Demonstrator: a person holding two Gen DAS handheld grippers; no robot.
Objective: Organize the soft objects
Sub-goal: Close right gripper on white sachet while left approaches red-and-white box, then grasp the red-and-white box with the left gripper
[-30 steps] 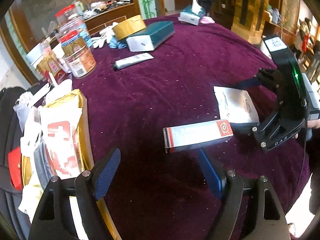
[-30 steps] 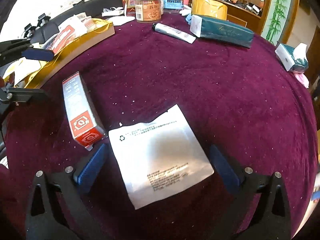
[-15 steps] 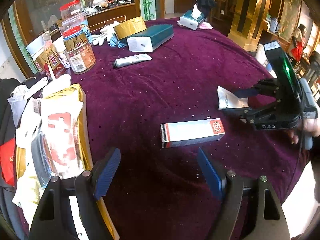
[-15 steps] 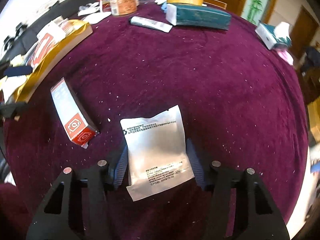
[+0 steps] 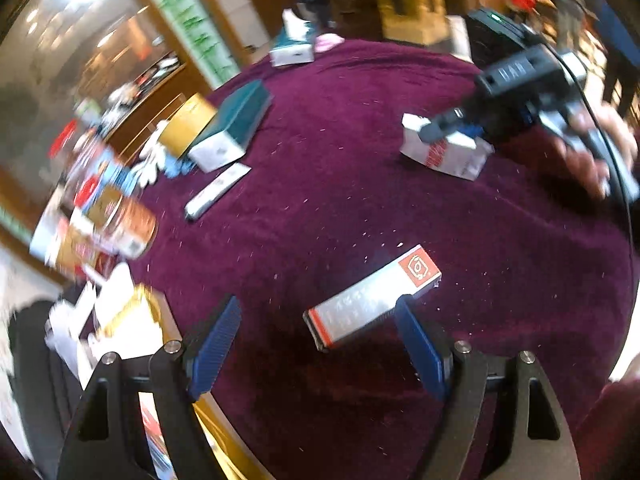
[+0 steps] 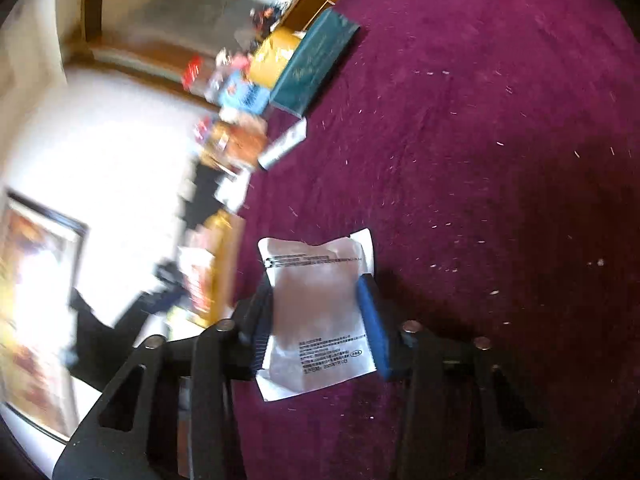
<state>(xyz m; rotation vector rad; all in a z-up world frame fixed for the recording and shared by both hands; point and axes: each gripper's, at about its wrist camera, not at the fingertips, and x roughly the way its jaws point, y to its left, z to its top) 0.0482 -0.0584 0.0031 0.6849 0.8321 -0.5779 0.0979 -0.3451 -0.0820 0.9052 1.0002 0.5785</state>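
Note:
My right gripper (image 6: 320, 320) is shut on a white foil pouch (image 6: 316, 312) with black print, held tilted above the purple tablecloth; it also shows in the left wrist view (image 5: 444, 152), pinched by the right gripper (image 5: 460, 128). My left gripper (image 5: 316, 344) is open and empty, with a long red-and-white box (image 5: 372, 300) lying on the cloth just ahead between its blue pads. A gold tray (image 5: 132, 320) with soft packets sits at the left.
A teal tissue box (image 5: 236, 124), a gold box (image 5: 188, 124), a white tube (image 5: 216, 192), jars (image 5: 116, 220) and a second tissue box (image 5: 292, 48) stand toward the table's far side. Both views are motion-blurred.
The right gripper closed on the pouch and lifted it off the cloth, swinging and tilting. The left gripper rotated; the red-and-white box stays on the table.

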